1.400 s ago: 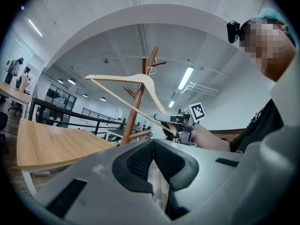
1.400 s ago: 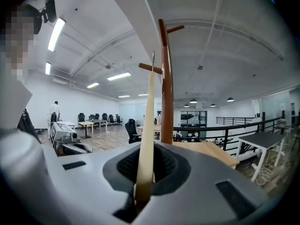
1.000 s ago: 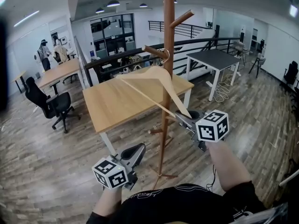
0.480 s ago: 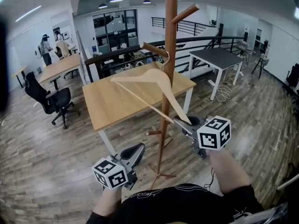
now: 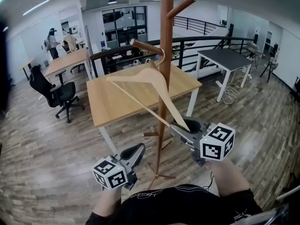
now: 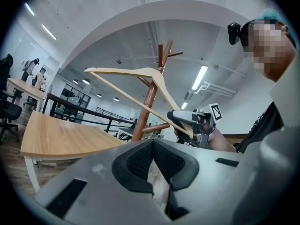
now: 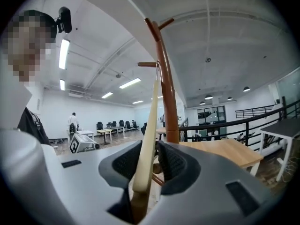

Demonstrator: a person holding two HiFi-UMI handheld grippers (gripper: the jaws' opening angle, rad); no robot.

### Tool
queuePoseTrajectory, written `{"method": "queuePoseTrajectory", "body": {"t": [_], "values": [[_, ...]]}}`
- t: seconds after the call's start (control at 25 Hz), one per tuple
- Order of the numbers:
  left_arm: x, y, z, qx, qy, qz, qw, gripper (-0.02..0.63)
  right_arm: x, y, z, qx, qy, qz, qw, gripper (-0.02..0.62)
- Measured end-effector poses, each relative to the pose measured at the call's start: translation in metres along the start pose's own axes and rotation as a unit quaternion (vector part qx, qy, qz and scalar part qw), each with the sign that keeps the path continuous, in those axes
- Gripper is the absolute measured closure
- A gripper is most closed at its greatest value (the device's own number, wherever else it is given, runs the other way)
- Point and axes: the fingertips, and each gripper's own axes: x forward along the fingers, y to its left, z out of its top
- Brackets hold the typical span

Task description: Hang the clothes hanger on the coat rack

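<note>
A pale wooden clothes hanger (image 5: pixel 140 76) hangs tilted, its metal hook (image 5: pixel 161 56) over a peg of the brown coat rack (image 5: pixel 164 97). My right gripper (image 5: pixel 182 125) is at the hanger's lower end. In the right gripper view the hanger arm (image 7: pixel 149 125) runs between the jaws of that gripper (image 7: pixel 149 161); they are opening and a gap shows beside the wood. The rack pole (image 7: pixel 166 93) rises just behind. My left gripper (image 5: pixel 138 150) stays low, left of the pole, its pads (image 6: pixel 140 161) closed together and holding nothing.
A light wooden table (image 5: pixel 122 102) stands behind the rack, with a dark table (image 5: pixel 229 57) at the right and a black office chair (image 5: pixel 61 93) at the left. A black railing (image 5: pixel 211 41) runs across the back. The rack's feet (image 5: pixel 159 175) spread by my body.
The hanger stays hooked on the peg. My right gripper sits a little lower in the head view, still at the hanger's low end. The left gripper has hardly shifted.
</note>
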Motion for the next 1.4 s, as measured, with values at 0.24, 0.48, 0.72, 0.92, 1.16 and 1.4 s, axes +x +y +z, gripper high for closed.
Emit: {"method": "queuePoseTrajectory", "body": {"t": [0.24,0.48,0.72,0.92,1.16,1.4], "values": [[0.005,-0.006,-0.002,0.007,0.007,0.015,0.9998,0.598,-0.013,0.009,0.009,0.014,-0.043,0.056,0.997,0.390],[-0.004,-0.030,0.005,0.028,0.011,0.014,0.9995,0.598,-0.049,0.015,0.023,0.010,-0.089,0.040,0.995,0.364],[-0.032,-0.062,0.008,0.036,0.007,0.003,0.9993,0.598,-0.092,0.043,0.024,-0.025,-0.099,-0.007,0.995,0.348],[-0.077,-0.096,0.001,0.035,0.009,-0.012,0.9993,0.598,-0.124,0.077,-0.007,0.003,-0.077,-0.047,0.996,0.348],[-0.142,-0.146,-0.019,0.027,0.013,-0.028,0.9992,0.598,-0.147,0.170,-0.056,0.039,-0.042,-0.028,0.998,0.349],[-0.203,-0.197,-0.045,0.018,0.024,-0.046,0.9985,0.598,-0.161,0.272,-0.099,0.069,-0.030,0.003,0.997,0.384]]}}
